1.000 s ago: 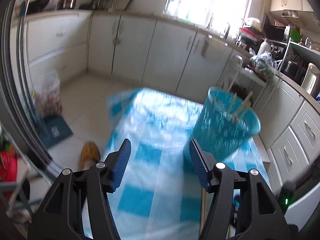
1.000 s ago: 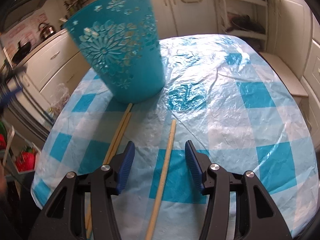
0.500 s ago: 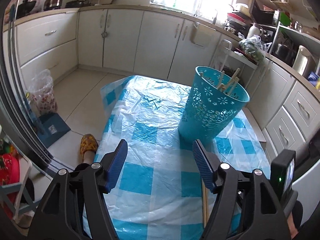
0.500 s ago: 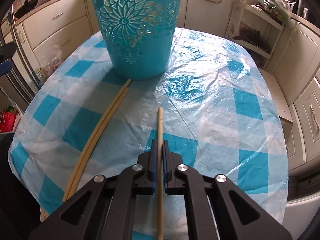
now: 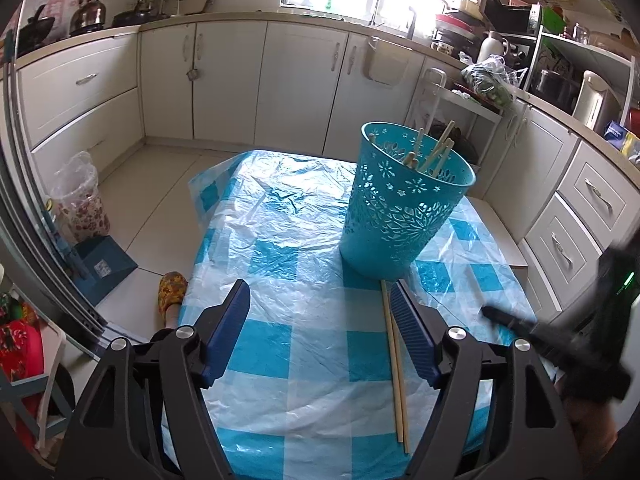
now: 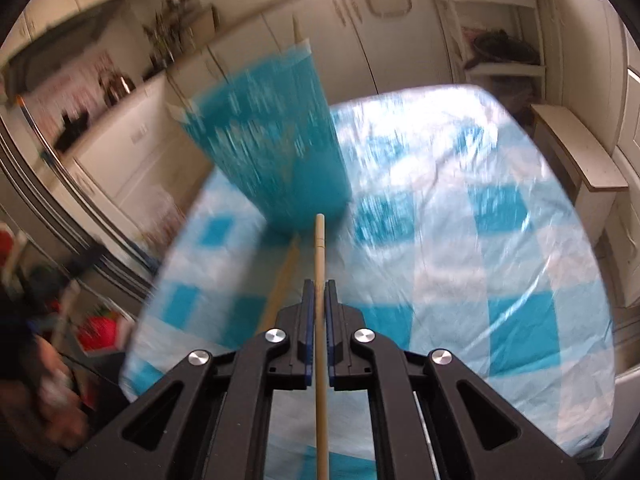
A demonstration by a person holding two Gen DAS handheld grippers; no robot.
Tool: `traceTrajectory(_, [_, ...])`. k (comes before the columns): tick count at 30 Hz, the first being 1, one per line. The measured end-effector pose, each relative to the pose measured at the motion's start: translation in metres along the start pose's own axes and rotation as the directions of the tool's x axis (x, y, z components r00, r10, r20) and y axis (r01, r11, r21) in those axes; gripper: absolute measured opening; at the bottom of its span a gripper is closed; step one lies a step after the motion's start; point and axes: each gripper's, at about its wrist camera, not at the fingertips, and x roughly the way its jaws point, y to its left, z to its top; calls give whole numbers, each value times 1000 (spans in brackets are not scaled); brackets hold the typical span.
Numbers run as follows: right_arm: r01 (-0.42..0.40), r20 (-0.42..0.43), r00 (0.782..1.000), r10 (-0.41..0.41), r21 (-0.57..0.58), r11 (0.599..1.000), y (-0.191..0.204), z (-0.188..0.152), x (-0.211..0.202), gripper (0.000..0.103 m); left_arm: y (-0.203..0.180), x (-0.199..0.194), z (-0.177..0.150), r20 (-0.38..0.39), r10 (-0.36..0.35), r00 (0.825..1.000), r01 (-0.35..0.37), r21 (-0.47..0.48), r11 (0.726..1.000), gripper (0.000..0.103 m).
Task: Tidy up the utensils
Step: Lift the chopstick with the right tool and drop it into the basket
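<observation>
A turquoise perforated basket (image 5: 400, 216) stands on the table with the blue-and-white checked plastic cloth (image 5: 280, 220), and several wooden chopsticks (image 5: 434, 152) stick out of it. My right gripper (image 6: 319, 283) is shut on one wooden chopstick (image 6: 320, 240), which it holds off the cloth with its tip toward the blurred basket (image 6: 272, 140). A pair of chopsticks (image 5: 394, 360) lies on the cloth in front of the basket, just inside my left gripper's right finger. My left gripper (image 5: 318, 286) hovers above the cloth; its jaws are opening and grip nothing. The right gripper (image 5: 486, 311) shows as a dark blur at the right.
White kitchen cabinets (image 5: 300, 72) ring the table. A bagged bin (image 5: 80, 200) and a blue dustpan (image 5: 100, 268) stand on the floor to the left. A person's slippered foot (image 5: 172, 292) rests by the table edge. A low bench (image 6: 580, 152) is right of the table.
The right gripper closed on the single chopstick and lifted it off the cloth toward the basket. The left gripper's jaws spread wider, and the pair of chopsticks came into its view.
</observation>
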Motion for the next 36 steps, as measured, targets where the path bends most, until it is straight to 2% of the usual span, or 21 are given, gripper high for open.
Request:
traceTrajectory(3, [-53,107,993,53,-7,999,14,30,-24,6,0,-1,-1,-7,-9,1000,9,-4,1000,70])
traceTrajectory(5, [-81,200,976,85,-27,996,28,55,-41,6,-1,-1,-2,-11,-12,1000,12,-6,1000,70])
traceTrajectory(6, [-89,246,965,94,-34,995,33,67,-46,6,-1,-1,-3,-13,-14,1000,14,-8,1000,71])
traceTrajectory(10, [-107,432,893,128,-72,992,59,115,-63,6,-2,-1,-8,-22,-22,1000,22,-12,1000,73])
traceTrajectory(13, [-87,522,844,121,-89,992,75,143,-55,6,-2,0,-11,-32,-26,999,25,-15,1000,74])
traceTrajectory(15, [-71,555,825,106,-85,994,81,158,-41,6,-1,2,-13,-40,-29,999,28,-19,999,74])
traceTrajectory(17, [-64,569,817,93,-69,996,81,164,-29,6,1,4,-15,-48,-30,998,29,-23,999,74])
traceTrajectory(20, [-40,564,823,65,-57,998,80,171,-5,6,4,9,-16,-60,-32,998,30,-35,999,74])
traceTrajectory(25, [2,520,854,25,-52,999,75,167,25,6,12,19,-15,-73,-37,997,32,-62,998,74])
traceTrajectory(36, [41,408,913,0,-91,995,65,145,46,7,12,25,-16,-87,-45,995,38,-78,996,74])
